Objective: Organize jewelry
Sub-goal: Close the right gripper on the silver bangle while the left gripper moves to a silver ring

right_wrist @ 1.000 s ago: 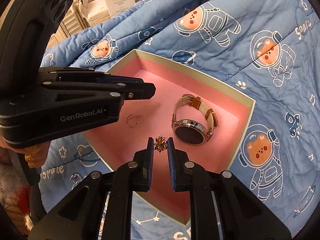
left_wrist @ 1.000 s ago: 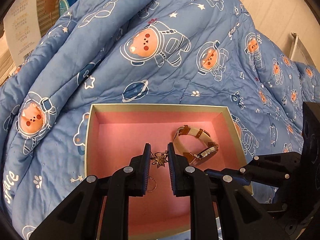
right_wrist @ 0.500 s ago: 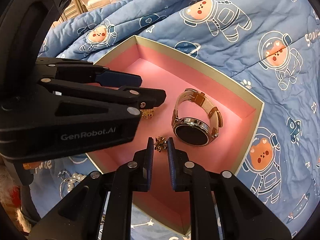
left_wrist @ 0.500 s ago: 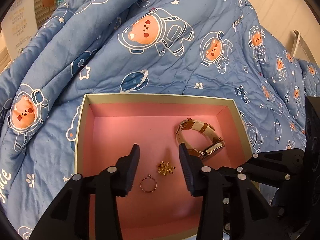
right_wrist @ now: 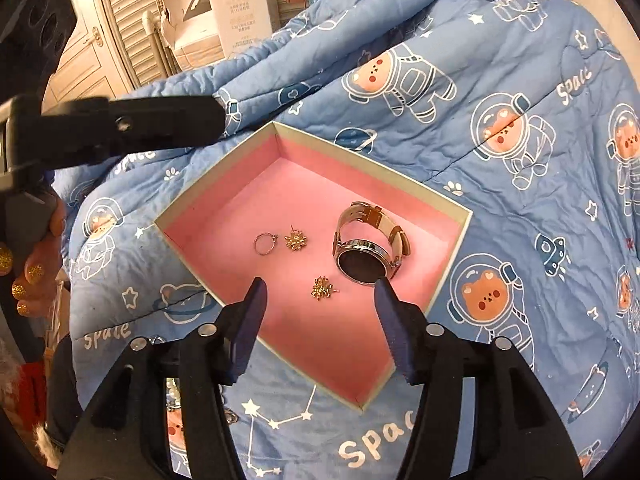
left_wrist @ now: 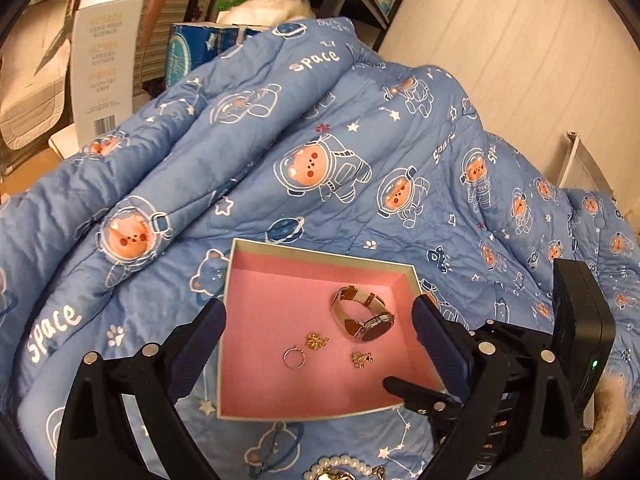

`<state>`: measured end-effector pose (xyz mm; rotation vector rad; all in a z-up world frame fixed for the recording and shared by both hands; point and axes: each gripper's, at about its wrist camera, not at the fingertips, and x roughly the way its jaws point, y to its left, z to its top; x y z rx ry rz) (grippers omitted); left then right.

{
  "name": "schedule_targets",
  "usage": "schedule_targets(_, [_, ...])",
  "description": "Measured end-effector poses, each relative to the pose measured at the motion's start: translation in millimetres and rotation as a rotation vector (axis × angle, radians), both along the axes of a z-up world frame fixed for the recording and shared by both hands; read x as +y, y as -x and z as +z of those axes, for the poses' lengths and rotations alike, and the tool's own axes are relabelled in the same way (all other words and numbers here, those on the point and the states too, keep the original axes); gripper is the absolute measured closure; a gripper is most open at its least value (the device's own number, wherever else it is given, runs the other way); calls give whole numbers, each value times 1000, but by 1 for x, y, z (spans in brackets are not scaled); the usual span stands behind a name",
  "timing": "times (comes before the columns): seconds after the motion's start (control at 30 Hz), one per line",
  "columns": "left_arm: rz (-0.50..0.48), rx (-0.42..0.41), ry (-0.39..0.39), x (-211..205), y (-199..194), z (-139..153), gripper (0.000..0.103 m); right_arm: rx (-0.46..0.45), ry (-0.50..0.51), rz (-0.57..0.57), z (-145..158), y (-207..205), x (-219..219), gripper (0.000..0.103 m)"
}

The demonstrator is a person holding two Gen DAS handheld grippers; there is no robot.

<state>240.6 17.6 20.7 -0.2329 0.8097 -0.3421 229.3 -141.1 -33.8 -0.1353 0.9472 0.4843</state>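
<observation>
A pink-lined box [left_wrist: 320, 250] [right_wrist: 372, 160] lies on the blue space-print quilt. Inside lie a watch [left_wrist: 362, 316] [right_wrist: 370, 246] with a tan strap, a thin ring [left_wrist: 294, 358] [right_wrist: 264, 243] and two gold flower earrings [left_wrist: 317, 340] [left_wrist: 361, 359] [right_wrist: 295, 240] [right_wrist: 323, 288]. My left gripper [left_wrist: 318, 330] is open and empty, raised above the box's near part. My right gripper [right_wrist: 320, 300] is open and empty, just above the nearer earring. The left gripper's finger [right_wrist: 132, 128] shows at the right view's upper left.
A pearl bracelet [left_wrist: 340, 466] lies on the quilt just in front of the box. Cardboard boxes [left_wrist: 106, 64] and a blue pack [left_wrist: 192, 50] stand behind the bunched quilt. A wooden floor [left_wrist: 500, 40] lies at the far right.
Both grippers opened wide and pulled back up from the box. Each let go of a gold earring, and both earrings now lie on the pink lining.
</observation>
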Motion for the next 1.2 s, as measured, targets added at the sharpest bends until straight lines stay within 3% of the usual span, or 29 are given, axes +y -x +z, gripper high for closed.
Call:
schedule_targets(0.17, [48, -24, -10, 21, 45, -7, 7, -45, -56, -34, 8, 31, -20, 39])
schedule_targets(0.33, [59, -28, -85, 26, 92, -32, 7, -67, -45, -21, 3, 63, -27, 38])
schedule_targets(0.43, [64, -14, -88, 28, 113, -46, 7, -79, -49, -11, 1, 80, -26, 38])
schedule_targets(0.9, [65, 40, -85, 16, 172, -87, 7, -41, -34, 46, -31, 127, -11, 38])
schedule_targets(1.0, [38, 10, -136, 4, 177, -89, 11, -32, -24, 65, -37, 131, -9, 38])
schedule_targets(1.2, [-1, 2, -189, -12, 170, -94, 30, -19, -44, 41, -39, 131, -14, 38])
